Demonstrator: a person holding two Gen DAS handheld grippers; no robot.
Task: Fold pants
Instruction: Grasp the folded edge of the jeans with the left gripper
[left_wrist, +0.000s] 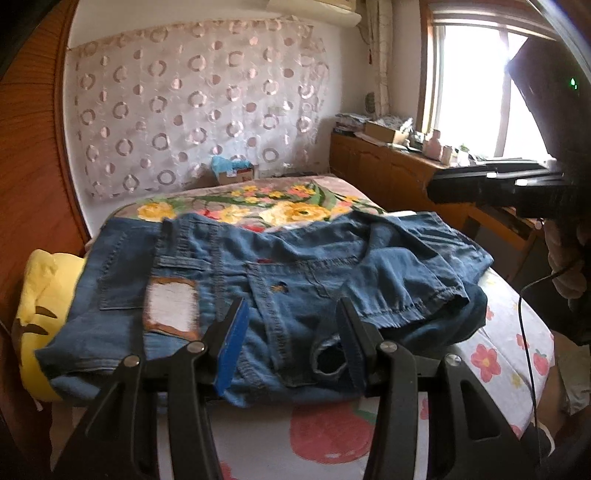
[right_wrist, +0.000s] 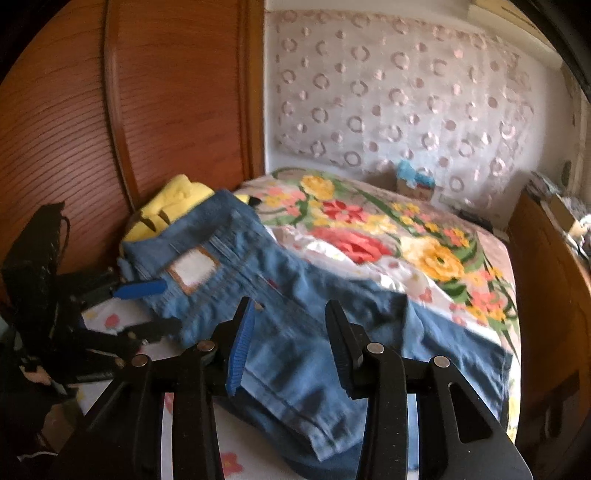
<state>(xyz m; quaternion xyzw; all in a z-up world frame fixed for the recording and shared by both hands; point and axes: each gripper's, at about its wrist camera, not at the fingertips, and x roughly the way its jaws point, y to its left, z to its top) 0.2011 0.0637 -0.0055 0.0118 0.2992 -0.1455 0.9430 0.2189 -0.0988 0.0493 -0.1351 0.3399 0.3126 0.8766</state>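
the bed has a wooden wall close on its left side and a low wooden cabinet on the right, with free flowered cover behind the jeans. the jeans are blue denim with a white patch, lying folded and a little wrinkled near the front edge, their long axis across the bed, waistband to the left. the left gripper is open over the denim, holding nothing; the right gripper is also open, empty.

One pair of jeans, two tongs, one yellow plush.
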